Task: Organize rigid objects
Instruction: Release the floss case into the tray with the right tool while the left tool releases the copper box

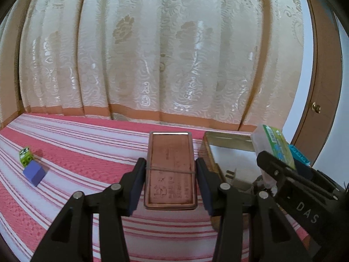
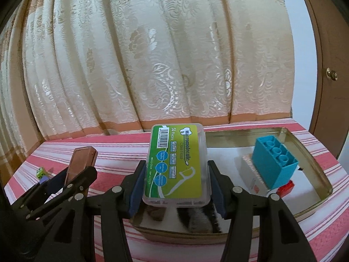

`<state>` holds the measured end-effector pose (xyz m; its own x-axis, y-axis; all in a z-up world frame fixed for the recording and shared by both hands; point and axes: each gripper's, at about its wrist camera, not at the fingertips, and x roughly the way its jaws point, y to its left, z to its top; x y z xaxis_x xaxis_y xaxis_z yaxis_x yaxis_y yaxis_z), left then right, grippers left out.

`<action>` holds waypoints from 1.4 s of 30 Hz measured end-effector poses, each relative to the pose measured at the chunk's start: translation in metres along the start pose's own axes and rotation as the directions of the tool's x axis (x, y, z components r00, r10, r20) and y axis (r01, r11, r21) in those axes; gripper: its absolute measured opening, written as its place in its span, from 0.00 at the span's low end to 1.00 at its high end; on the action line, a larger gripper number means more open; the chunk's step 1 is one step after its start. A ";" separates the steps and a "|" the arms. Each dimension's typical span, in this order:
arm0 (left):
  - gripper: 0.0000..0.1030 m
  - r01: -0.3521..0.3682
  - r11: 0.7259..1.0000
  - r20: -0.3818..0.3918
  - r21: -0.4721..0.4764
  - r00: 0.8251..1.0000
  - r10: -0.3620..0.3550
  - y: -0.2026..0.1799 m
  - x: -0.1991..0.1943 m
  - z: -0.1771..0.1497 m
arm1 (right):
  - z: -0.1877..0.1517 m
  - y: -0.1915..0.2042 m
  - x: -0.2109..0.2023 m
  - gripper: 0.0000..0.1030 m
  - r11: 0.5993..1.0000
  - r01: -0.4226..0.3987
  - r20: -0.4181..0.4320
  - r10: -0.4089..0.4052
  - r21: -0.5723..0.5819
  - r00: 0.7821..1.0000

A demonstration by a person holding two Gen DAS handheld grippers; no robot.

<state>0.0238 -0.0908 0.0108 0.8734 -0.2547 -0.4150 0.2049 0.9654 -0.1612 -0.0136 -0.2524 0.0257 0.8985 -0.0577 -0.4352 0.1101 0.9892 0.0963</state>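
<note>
Left tongs (image 1: 171, 182) are clenched on a copper-coloured case (image 1: 170, 170), held flat above the striped surface (image 1: 65, 196). Right tongs (image 2: 174, 185) are clenched on a floss box (image 2: 177, 163), held over the near end of the metal tray (image 2: 322, 187). Both items are judged light, stiff and smooth-sided, so slipping is possible; grip across the long edges suits them. A blue brick (image 2: 276, 163) lies in the tray. A red piece beneath it is mostly hidden. The case's lettering cannot be read.
</note>
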 end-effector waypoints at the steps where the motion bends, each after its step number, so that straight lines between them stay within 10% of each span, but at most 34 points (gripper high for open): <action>1: 0.44 0.004 1.000 0.001 0.003 1.000 -0.004 -0.003 0.000 0.000 | 0.000 -0.003 0.000 0.55 1.000 0.006 -0.001 -0.006 0.001 1.000; 37: 0.45 0.096 0.984 -0.135 0.152 0.988 -0.076 -0.121 0.060 -0.002 | 0.008 -0.107 0.023 0.62 0.966 0.254 -0.092 -0.250 0.041 0.964; 41: 0.99 0.103 0.988 -0.098 0.116 0.991 -0.092 -0.114 0.051 -0.003 | 0.014 -0.126 0.009 0.82 0.953 0.260 -0.055 -0.254 0.155 0.966; 42: 1.00 0.098 0.989 -0.070 0.112 0.993 -0.090 -0.113 0.046 -0.003 | 0.015 -0.134 0.002 0.83 0.947 0.244 -0.026 -0.244 0.209 0.970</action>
<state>0.0395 -0.2119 0.0073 0.8186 -0.3439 -0.4601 0.3372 0.9361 -0.0997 -0.0208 -0.3870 0.0252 0.8332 -0.2934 -0.4687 0.4120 0.8947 0.1724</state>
